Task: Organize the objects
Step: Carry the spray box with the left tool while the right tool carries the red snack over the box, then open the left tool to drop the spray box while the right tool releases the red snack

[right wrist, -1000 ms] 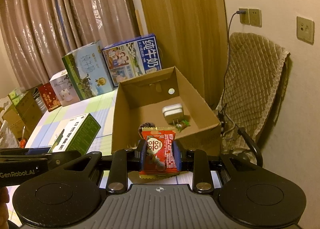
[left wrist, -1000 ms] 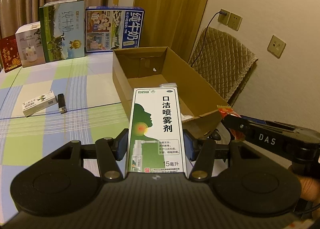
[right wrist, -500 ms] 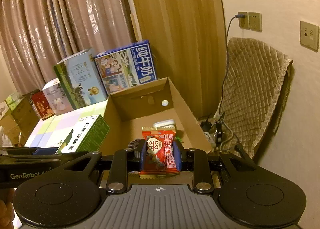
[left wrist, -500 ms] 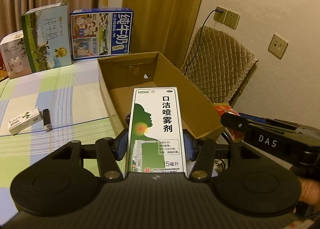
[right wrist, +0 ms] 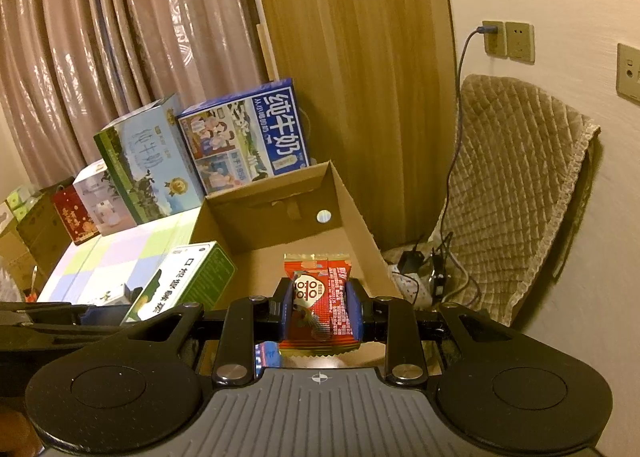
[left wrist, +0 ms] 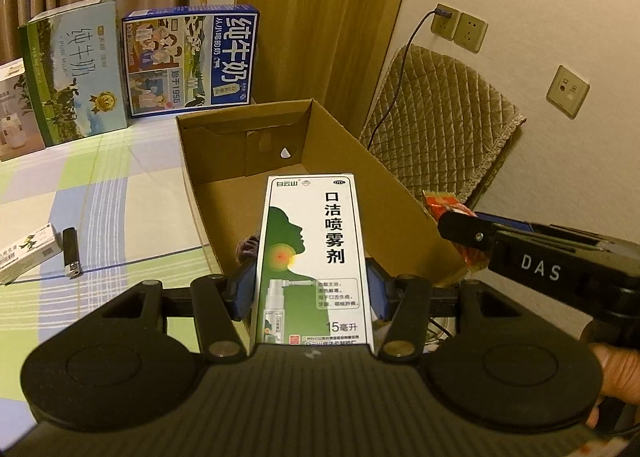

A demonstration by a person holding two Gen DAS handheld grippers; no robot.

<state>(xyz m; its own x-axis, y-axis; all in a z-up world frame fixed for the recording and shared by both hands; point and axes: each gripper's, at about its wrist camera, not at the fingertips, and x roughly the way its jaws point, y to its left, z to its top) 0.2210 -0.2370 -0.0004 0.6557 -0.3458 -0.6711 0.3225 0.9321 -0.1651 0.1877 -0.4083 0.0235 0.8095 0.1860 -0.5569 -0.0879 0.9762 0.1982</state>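
My left gripper (left wrist: 311, 289) is shut on a white and green oral spray box (left wrist: 314, 253) and holds it over the near end of the open cardboard box (left wrist: 200, 173). My right gripper (right wrist: 320, 311) is shut on a red snack packet (right wrist: 320, 297) above the box's near right side (right wrist: 356, 213). The spray box also shows at the left in the right wrist view (right wrist: 180, 281). The packet's tip shows at the right in the left wrist view (left wrist: 442, 203). Most of the box floor is hidden.
A small green and white carton (left wrist: 24, 257) and a black lighter (left wrist: 71, 252) lie on the checked tablecloth (left wrist: 100, 197) to the left. Milk cartons (left wrist: 192, 61) stand at the back. A quilted chair (right wrist: 516, 185) and cables stand at the right.
Both grippers moved forward toward and over the cardboard box, each still holding its item. The carton and lighter have slid toward the left edge of the left wrist view.
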